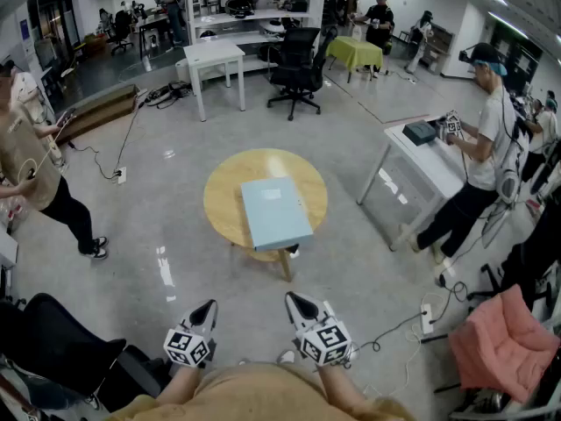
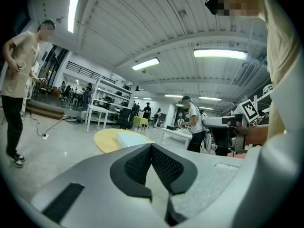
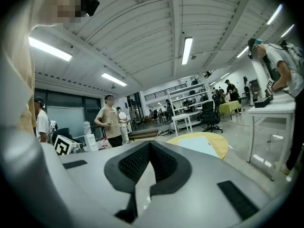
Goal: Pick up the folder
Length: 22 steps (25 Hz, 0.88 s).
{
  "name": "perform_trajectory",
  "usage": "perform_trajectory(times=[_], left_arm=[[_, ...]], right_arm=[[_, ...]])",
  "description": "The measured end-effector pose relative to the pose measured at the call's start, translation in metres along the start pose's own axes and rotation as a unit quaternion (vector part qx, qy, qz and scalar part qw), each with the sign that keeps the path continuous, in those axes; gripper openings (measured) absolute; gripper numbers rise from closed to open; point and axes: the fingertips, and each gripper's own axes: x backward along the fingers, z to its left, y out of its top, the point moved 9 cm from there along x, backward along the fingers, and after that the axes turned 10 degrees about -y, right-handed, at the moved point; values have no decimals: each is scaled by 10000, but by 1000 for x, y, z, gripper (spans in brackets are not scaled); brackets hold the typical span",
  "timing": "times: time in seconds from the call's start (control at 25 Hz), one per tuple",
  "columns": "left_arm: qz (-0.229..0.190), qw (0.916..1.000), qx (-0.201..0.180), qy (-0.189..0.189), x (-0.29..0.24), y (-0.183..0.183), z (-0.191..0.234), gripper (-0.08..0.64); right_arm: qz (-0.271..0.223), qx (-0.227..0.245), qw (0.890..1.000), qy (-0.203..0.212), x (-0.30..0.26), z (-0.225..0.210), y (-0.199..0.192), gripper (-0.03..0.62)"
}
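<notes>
A pale blue folder point(image 1: 275, 211) lies flat on a round wooden table point(image 1: 224, 189) in the middle of the head view. Both grippers are held close to my body, well short of the table. My left gripper point(image 1: 207, 308) is shut and holds nothing. My right gripper point(image 1: 293, 300) is shut too, also with nothing in it. Over the shut jaws in the left gripper view, the folder point(image 2: 131, 137) and table point(image 2: 107, 140) show far ahead. The right gripper view shows the same folder point(image 3: 199, 144) on the table point(image 3: 219, 145), far off to the right.
A person point(image 1: 28, 167) stands at the left with a floor cable point(image 1: 110, 167) nearby. Another person point(image 1: 478, 160) works at a white desk point(image 1: 425, 160) on the right. A pink chair point(image 1: 500, 340) and cables point(image 1: 412, 323) lie at the lower right; a black chair point(image 1: 53, 345) sits lower left.
</notes>
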Motion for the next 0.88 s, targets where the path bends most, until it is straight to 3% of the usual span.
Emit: perform_trajectory(times=[0.44,0.76,0.88], left_arm=[[-24,9999,40,-135,-5,1,-2,2],[71,9998,67,-144,-20,-1,-2,2],[87,9998,75,-136,-28,-1,-7,2]], right_arm=[[-16,56,10000,-2,5,9,5,0],[-129,-262,9995,-94,4,-10,4,0],[-72,-156,9998,-55,3,-18,2,0]])
